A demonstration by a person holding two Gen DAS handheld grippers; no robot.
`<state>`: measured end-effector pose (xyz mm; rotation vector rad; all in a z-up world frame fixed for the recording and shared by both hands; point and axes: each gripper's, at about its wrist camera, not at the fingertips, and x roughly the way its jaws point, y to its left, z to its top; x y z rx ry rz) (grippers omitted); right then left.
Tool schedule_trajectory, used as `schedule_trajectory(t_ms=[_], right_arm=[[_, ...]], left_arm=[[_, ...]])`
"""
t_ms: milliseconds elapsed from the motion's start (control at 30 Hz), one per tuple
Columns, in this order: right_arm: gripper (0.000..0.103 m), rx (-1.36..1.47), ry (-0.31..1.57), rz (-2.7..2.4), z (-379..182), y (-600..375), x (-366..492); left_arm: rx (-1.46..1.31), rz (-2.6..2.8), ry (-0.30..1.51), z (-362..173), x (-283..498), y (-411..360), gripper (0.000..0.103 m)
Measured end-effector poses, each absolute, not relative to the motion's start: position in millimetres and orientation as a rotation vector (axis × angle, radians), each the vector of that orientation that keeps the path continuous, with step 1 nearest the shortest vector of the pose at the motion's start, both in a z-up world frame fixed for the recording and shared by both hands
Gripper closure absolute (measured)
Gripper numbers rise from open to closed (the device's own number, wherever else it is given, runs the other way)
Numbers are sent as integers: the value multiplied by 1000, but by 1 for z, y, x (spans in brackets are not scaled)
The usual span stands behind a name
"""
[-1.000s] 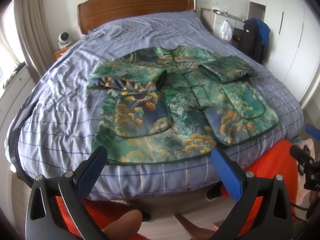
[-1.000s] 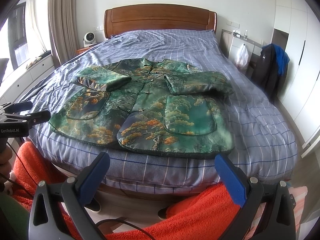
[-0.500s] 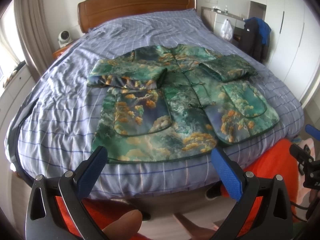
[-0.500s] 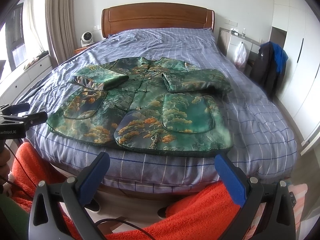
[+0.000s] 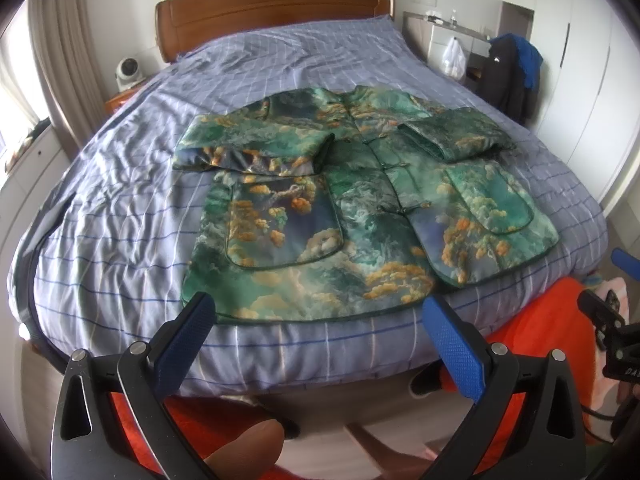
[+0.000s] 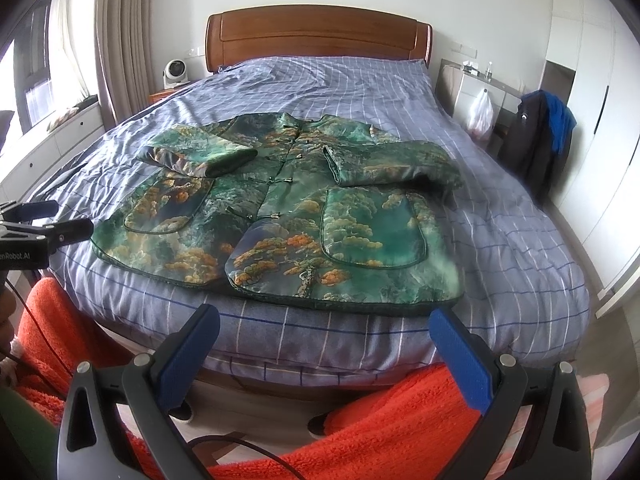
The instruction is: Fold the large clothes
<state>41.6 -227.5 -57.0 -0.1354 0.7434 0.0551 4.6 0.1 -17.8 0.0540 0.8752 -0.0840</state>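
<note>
left gripper frame: black plastic arms, triangular cut-outs, silver round screws at the pivots
left fingers: blue pads, fine knurled texture
right gripper frame: same black arms, cut-outs, silver screws
right fingers: blue textured pads
markings: white lettering on the left gripper's black body, partly cut off, seen from the right wrist view
cables: thin black cable below the right gripper
clothing: fuzzy orange-red garment
skin: bare fingertip at the lower edge
</note>
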Motion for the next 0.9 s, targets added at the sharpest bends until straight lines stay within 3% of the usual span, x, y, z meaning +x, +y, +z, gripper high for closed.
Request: schedule_trajectory(t_ms=[900], right_arm=[[0,-81,662,105,-47,-232,35]], left_arm=[[38,-73,913,-14,11,5,0]])
